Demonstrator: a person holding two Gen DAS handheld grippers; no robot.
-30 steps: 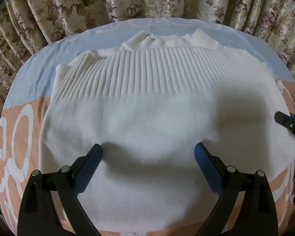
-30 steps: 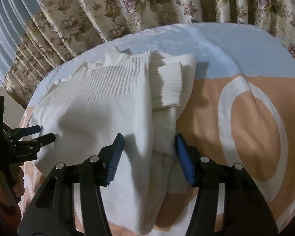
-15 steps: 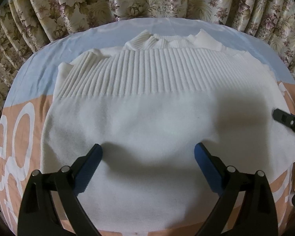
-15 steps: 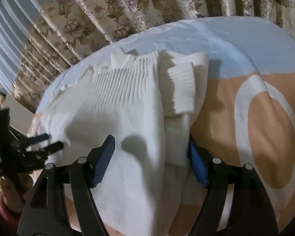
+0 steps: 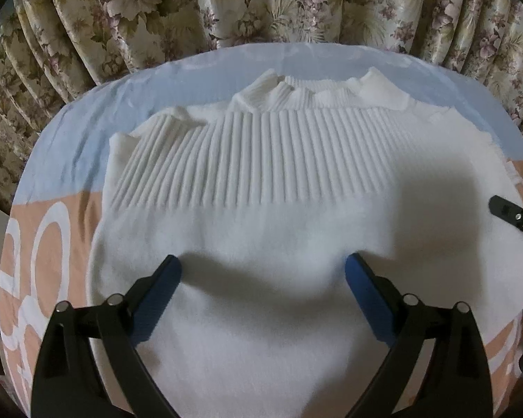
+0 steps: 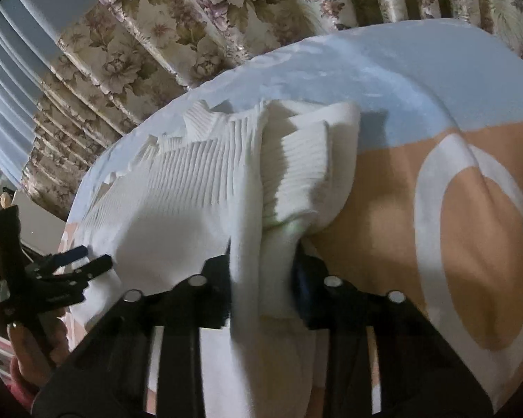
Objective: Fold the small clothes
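Observation:
A white sweater (image 5: 261,209) with a ribbed upper part lies flat on the bed, its collar towards the curtain. My left gripper (image 5: 263,271) is open and hovers just above the sweater's plain lower part. In the right wrist view my right gripper (image 6: 263,271) is shut on the sweater's (image 6: 198,209) folded right edge, below a ribbed sleeve cuff (image 6: 300,181) that lies on top. The left gripper shows at the far left of that view (image 6: 83,261), and the right gripper's tip shows at the right edge of the left view (image 5: 505,209).
The bed sheet (image 5: 69,146) is light blue at the far end and peach with white rings (image 6: 470,244) nearer. Floral curtains (image 5: 261,3) hang right behind the bed. A hand (image 6: 35,348) holds the left gripper.
My right gripper has moved forward onto the sweater's folded right edge and closed on it. My left gripper has stayed open in the same place.

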